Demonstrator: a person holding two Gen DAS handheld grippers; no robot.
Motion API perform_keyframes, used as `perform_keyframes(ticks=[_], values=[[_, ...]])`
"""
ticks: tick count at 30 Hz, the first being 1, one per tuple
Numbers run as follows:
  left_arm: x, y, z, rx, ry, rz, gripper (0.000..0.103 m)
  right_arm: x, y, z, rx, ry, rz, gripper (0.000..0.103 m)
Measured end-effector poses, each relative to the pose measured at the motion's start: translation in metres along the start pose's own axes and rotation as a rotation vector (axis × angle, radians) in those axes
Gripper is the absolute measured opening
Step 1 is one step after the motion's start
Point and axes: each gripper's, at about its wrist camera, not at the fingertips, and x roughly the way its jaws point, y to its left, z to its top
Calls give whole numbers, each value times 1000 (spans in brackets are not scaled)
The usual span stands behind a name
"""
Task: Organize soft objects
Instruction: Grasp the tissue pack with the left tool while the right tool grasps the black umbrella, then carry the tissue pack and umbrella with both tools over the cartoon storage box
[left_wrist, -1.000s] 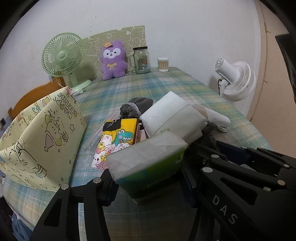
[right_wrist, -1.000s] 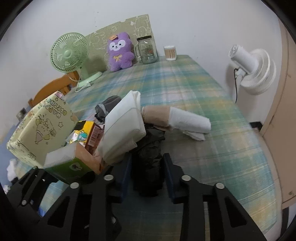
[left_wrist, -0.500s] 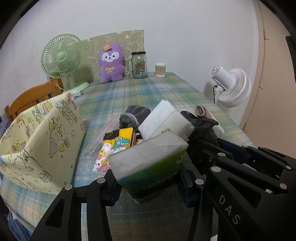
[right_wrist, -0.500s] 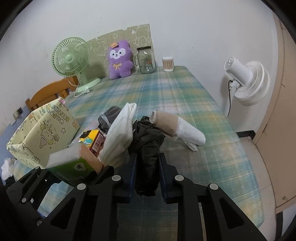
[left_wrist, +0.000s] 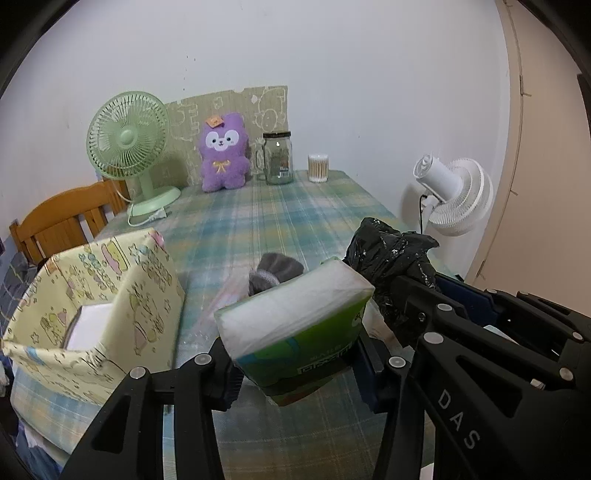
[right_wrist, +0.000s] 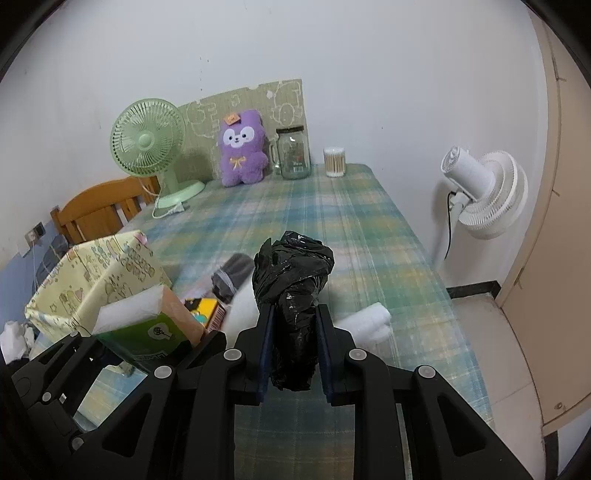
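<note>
Left gripper clamped around tissue pack, right gripper around black bag.

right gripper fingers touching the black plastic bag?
Touching. The right wrist view shows both fingers of the right gripper pressed against the black plastic bag, squeezing its lower part, with no gap either side.

Fabric bin crowds left; table's middle lies open.

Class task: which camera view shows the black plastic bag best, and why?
The right wrist view: the black plastic bag sits centred and whole, clamped in the right gripper. The left wrist view shows only its crumpled top at the right, its lower part hidden behind the gripper's frame and the tissue pack.
</note>
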Motion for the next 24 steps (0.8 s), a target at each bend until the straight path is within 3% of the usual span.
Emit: perform_keyframes(ticks=[24], values=[[-38, 30, 38, 6, -79, 8, 50, -35, 39, 40, -14, -83, -18, 25]])
